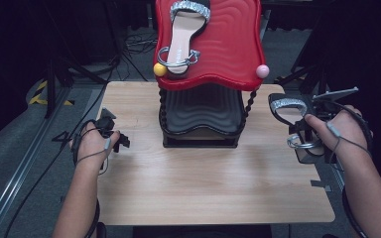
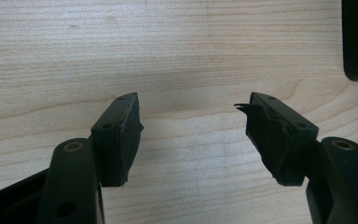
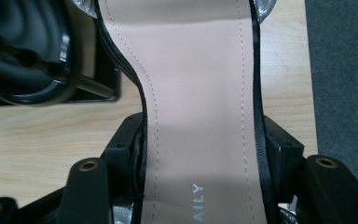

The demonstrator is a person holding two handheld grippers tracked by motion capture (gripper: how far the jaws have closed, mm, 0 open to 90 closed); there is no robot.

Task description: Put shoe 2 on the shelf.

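Evidently the job is pairing shoes on the rack: one sandal (image 1: pixel 186 34) already lies on the red top shelf (image 1: pixel 238 44) at twelve o'clock, leaving its right half free. The second sandal (image 1: pixel 292 119) sits at three o'clock by the table's (image 1: pixel 203 183) edge, pinched across its narrow waist by the right gripper (image 3: pixel 200 154), jaws pressed against both sides of the sole, likely for a level lift. The left gripper (image 2: pixel 193 135) hovers at nine o'clock, jaws spread wide, holding nothing.

A wooden table (image 1: pixel 203 188) carries a two-tier rack with a red top shelf (image 1: pixel 233 44) and a black, apparently wavy, lower shelf (image 1: pixel 203 111).
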